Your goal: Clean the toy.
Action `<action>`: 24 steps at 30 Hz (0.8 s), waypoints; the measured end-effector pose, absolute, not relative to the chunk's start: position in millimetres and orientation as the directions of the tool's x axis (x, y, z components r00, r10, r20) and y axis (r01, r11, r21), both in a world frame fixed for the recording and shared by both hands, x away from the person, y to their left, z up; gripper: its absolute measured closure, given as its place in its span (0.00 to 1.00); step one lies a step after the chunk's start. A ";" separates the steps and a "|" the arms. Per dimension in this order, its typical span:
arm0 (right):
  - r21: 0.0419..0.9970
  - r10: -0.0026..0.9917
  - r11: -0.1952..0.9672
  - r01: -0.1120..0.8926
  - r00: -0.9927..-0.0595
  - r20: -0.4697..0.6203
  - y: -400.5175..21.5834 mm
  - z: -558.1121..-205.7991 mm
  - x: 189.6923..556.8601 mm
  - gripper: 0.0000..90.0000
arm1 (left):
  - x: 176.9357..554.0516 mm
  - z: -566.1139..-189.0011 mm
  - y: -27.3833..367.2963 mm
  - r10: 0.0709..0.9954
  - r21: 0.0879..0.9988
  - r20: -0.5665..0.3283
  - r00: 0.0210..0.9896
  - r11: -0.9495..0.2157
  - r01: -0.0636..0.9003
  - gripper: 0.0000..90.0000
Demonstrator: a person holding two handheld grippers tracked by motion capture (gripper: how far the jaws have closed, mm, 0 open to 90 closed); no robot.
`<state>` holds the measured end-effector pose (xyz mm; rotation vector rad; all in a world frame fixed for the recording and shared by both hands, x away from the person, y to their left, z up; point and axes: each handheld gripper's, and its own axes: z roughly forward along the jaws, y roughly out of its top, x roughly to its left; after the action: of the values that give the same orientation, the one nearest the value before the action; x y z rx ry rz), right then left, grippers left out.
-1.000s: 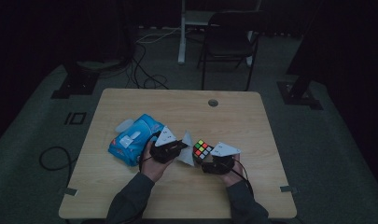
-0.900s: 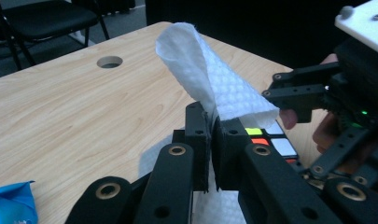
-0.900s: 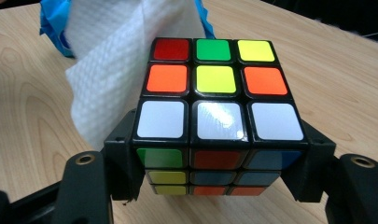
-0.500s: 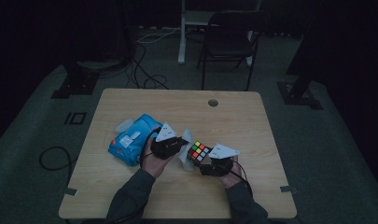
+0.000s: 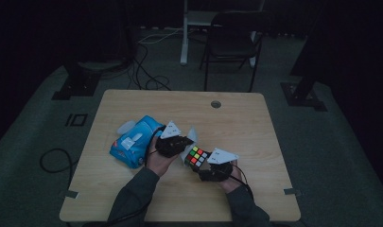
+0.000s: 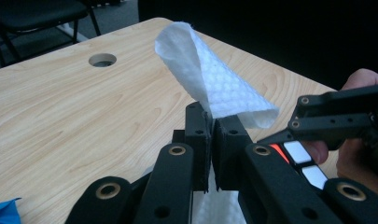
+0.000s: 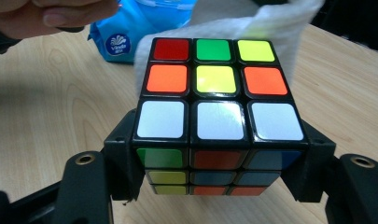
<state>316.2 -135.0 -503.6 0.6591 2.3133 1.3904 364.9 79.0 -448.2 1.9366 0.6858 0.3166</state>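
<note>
My right gripper is shut on a scrambled Rubik's cube, one jaw on each side; its top face shows a white row nearest the camera. My left gripper is shut on a white tissue that curls up above the jaws. The tissue lies against the cube's far side. In the high view the cube sits between the left gripper and the right gripper, just above the wooden table.
A blue tissue pack lies on the table left of the left hand. A round cable hole sits near the table's far edge. A dark chair and floor cables stand beyond the table.
The cube and the tissue have drawn slightly closer together; both hands have otherwise stayed almost still.
</note>
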 end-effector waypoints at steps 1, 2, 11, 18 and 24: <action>0.890 0.560 0.407 0.204 -0.826 -0.066 -135.0 -503.6 316.2 0.38 | 364.9 -448.2 79.0 0.590 0.889 -0.077 0.804 -0.325 0.324 0.96; 0.890 0.555 0.410 0.202 -0.829 -0.068 -133.4 -504.2 315.5 0.38 | 366.0 -448.0 78.2 0.584 0.887 -0.082 0.807 -0.326 0.326 0.96; 0.885 0.538 0.425 0.190 -0.839 -0.078 -129.0 -505.7 313.3 0.38 | 371.0 -449.8 74.6 0.545 0.884 -0.122 0.830 -0.319 0.340 0.96; 0.885 0.523 0.432 0.175 -0.848 -0.088 -127.3 -505.2 311.7 0.38 | 372.4 -450.1 71.5 0.529 0.881 -0.135 0.838 -0.322 0.346 0.96; 0.882 0.515 0.439 0.172 -0.853 -0.090 -125.1 -505.9 310.6 0.38 | 369.7 -450.3 66.0 0.505 0.880 -0.149 0.850 -0.324 0.347 0.96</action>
<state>310.6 -125.1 -505.9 0.5864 2.3506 1.3810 369.7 66.0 -450.3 1.9431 0.6307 0.1833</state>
